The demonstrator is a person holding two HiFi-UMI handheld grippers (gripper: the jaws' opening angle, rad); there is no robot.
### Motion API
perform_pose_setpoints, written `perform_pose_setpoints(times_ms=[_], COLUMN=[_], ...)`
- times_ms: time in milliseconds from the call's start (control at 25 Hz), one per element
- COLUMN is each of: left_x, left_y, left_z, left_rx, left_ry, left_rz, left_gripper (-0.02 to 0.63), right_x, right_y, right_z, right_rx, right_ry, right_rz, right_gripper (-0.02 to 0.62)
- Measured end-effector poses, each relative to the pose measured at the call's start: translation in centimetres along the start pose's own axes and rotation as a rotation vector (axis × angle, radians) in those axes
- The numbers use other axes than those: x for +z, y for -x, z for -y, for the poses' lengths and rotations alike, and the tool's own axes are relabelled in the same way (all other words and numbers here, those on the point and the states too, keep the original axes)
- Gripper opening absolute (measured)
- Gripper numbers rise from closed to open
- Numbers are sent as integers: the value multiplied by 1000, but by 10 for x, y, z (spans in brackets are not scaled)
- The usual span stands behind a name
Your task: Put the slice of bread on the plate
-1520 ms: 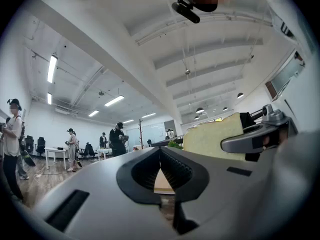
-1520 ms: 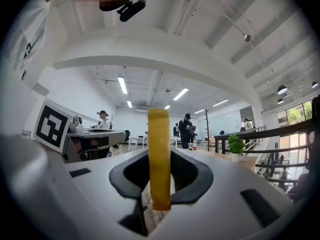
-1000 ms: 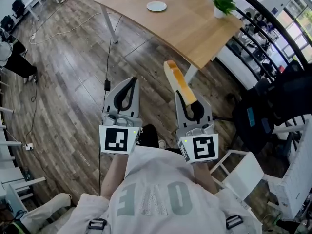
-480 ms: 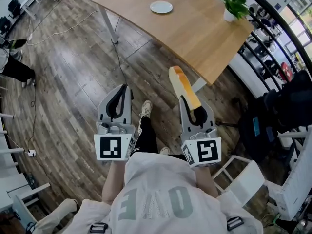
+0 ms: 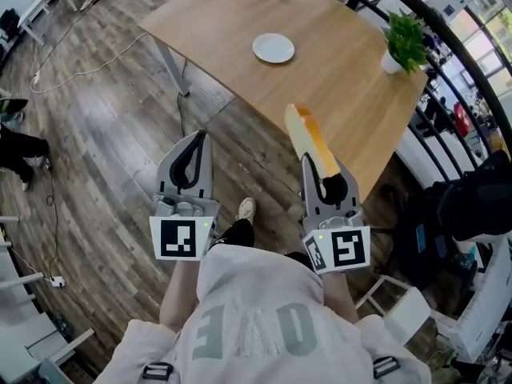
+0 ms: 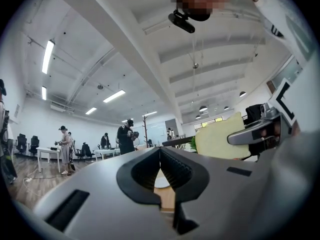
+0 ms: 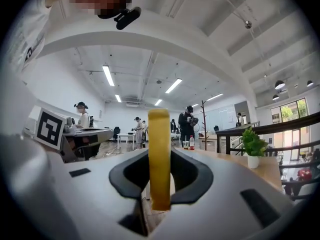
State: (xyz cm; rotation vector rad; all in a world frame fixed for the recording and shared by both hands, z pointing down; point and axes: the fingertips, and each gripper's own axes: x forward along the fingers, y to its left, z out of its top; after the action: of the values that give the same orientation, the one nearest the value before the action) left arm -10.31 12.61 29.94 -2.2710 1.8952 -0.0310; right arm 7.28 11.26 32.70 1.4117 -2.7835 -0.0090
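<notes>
Wooden floor (image 5: pixel 96 134) fills the left side, and the table (image 5: pixel 208 22) now lies closer to the person than one second ago. The left gripper (image 5: pixel 198 137) is carried in front, its jaws together with nothing between them. The white plate (image 5: pixel 274 48) has come lower in the head view, so it is nearer, but it is still well apart from both grippers. The right gripper (image 5: pixel 318 169) keeps its jaws pressed on the slice of bread (image 5: pixel 308 138), which stands on edge and now overlaps the table's near edge. A potted plant (image 5: pixel 406 42) stands at the right. I judge the approach is almost finished; the placing itself is not yet done.
</notes>
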Motion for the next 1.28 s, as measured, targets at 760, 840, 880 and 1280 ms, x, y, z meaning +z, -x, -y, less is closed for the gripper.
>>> perform_pose_setpoints(times_ms=[760, 840, 880, 1280], left_x=[12, 11, 10, 31], left_y=[-166, -185, -195, -311], left_z=[-90, -91, -91, -79], left_rx=[-44, -45, -46, -118], left_ry=[33, 30, 29, -111], left_rz=[106, 113, 110, 147], left_gripper=[9, 9, 9, 9], right_x=[31, 34, 36, 59], right_y=[-165, -183, -192, -263], right_z=[56, 68, 76, 156], right_rx=[-43, -38, -37, -75], right_ry=[9, 9, 6, -57], right_rz=[52, 66, 71, 145], right_gripper=[92, 94, 93, 92])
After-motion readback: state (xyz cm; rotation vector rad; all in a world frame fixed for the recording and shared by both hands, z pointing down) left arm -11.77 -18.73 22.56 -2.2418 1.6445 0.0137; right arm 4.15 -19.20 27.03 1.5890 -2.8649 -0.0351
